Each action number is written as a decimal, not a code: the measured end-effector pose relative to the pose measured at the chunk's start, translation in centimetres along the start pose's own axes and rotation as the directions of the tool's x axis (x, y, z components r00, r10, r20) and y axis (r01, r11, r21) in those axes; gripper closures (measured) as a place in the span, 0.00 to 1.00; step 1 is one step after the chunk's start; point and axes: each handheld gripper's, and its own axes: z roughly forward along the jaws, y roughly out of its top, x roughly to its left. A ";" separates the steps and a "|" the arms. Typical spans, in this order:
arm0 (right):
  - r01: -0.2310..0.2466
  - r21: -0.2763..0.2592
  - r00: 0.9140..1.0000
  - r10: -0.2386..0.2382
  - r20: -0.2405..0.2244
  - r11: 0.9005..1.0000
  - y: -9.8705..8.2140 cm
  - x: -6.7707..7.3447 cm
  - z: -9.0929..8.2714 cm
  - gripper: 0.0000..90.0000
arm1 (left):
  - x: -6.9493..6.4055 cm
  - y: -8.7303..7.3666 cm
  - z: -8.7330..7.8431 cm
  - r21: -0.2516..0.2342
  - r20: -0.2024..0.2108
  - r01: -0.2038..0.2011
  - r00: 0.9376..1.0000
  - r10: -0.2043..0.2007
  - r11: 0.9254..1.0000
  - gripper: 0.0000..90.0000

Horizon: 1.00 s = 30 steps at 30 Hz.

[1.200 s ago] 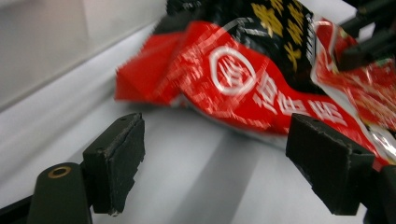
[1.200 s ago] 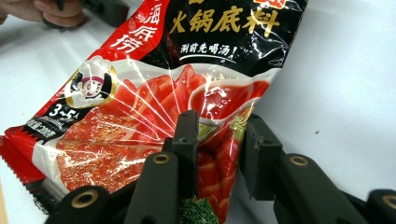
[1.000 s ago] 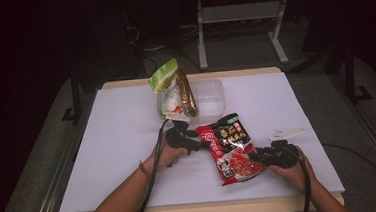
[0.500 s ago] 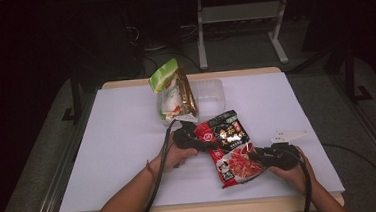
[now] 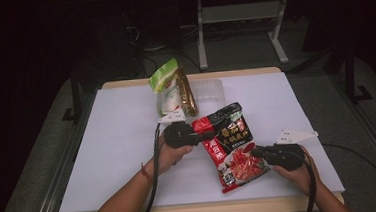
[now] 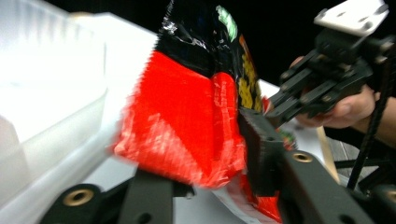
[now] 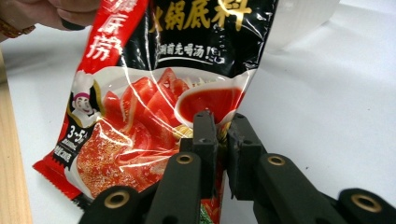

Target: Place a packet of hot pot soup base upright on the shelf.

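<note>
A red and black hotpot seasoning packet (image 5: 231, 143) lies slanted on the white table (image 5: 118, 141), its upper end raised off the surface. My left gripper (image 5: 205, 134) grips the packet's upper left corner. Its jaws have just been closing, and in the left gripper view the red corner of the packet (image 6: 187, 126) sits pinched between them (image 6: 205, 163). My right gripper (image 5: 257, 153) is shut on the packet's right edge. In the right gripper view its two black jaws (image 7: 222, 128) clamp the thin edge of the packet (image 7: 154, 93). The right gripper (image 6: 285, 100) also shows beyond the packet.
A clear plastic tub (image 5: 210, 92) stands at the back of the table. A green and white bag (image 5: 167, 85) and a brown packet (image 5: 187, 93) lean at its left end. The table's wooden front edge (image 5: 208, 210) runs close to both hands. A metal stand (image 5: 240, 17) is behind the table.
The left gripper moved right onto the packet's upper left corner, closed on it and rose, lifting that end. The right gripper stayed in place on the packet's right edge.
</note>
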 end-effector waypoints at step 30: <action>0.033 -0.064 0.999 -0.033 0.005 0.997 0.7 0.9 0.2 0.91 | -1.2 0.5 1.2 -0.017 0.000 -0.012 1.000 0.012 1.000 0.82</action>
